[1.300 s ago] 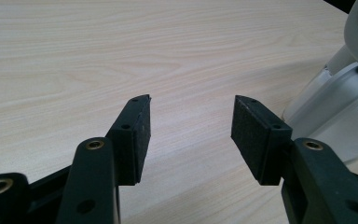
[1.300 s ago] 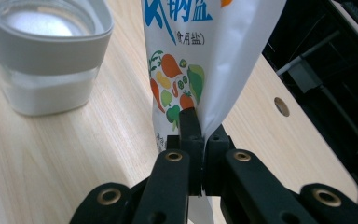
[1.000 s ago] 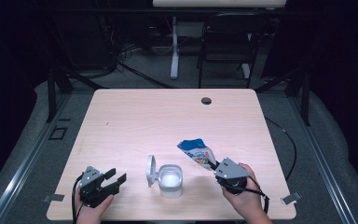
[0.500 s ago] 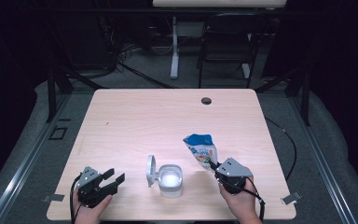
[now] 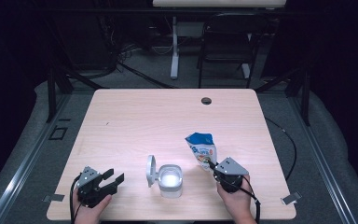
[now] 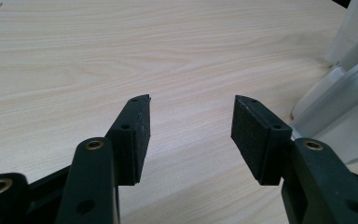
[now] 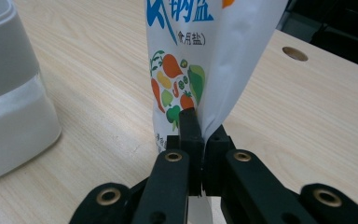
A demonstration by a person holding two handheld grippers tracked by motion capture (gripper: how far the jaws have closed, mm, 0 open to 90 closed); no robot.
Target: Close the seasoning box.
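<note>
Keep the right gripper (image 7: pixel 199 126) clenched hard on the salt bag (image 7: pixel 200 60): jaws pinched together on a fold at the bag's lower edge, with the printed pouch rising upright and leaning slightly beyond them. Mind that thin hold, since a slack pouch gripped by one seam probably swings and sags; move slowly and avoid jerks.

Judging from the open white container (image 5: pixel 170 179) with its lid (image 5: pixel 151 170) flipped up on the left side, treat the step as bringing the bag over to that container. Carry the bag low across the table (image 5: pixel 144 121), and steer clear of the container's rim so as not to knock it. Before any tipping, check which end of the bag is open; cannot tell that from here.

Leave the left gripper (image 5: pixel 114 178) released, jaws spread wide with nothing between them, resting near the table's front edge at the left, and bring it in to steady the container if that starts to slide. Expect an easy reach, as the container's wall stands just off that gripper's right jaw.

As for place: find the bag right of the container and apart from it, bottom edge in the right gripper's jaws, body stretching away from the hand toward the table's far side, well apart from the left gripper
</note>
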